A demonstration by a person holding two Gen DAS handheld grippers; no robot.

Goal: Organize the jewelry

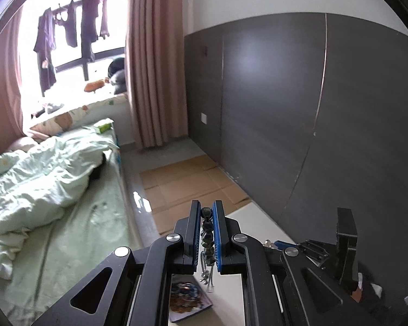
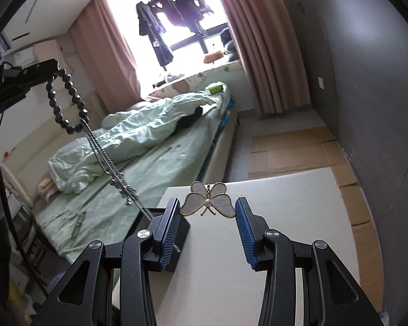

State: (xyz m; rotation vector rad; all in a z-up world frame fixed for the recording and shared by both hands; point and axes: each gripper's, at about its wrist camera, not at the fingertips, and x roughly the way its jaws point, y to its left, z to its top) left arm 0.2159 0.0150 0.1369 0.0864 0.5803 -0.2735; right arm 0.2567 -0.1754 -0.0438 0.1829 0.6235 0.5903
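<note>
My left gripper (image 1: 206,212) is shut on a dark beaded bracelet (image 1: 207,233), raised in the air; its silver chain dangles below the jaws. In the right wrist view the same bracelet (image 2: 68,92) hangs as a loop from the left gripper (image 2: 45,74) at upper left, with a twisted silver chain (image 2: 108,163) trailing down. My right gripper (image 2: 208,209) holds a gold-rimmed pearly butterfly brooch (image 2: 208,199) between its fingertips, jaws wide apart, above the white table (image 2: 272,217).
A small pouch or card with a printed pattern (image 1: 189,298) lies on the white table below the left gripper. A bed with a pale green quilt (image 2: 127,141) stands to the left. A dark wardrobe (image 1: 299,108) and flattened cardboard (image 1: 190,184) on the floor are to the right.
</note>
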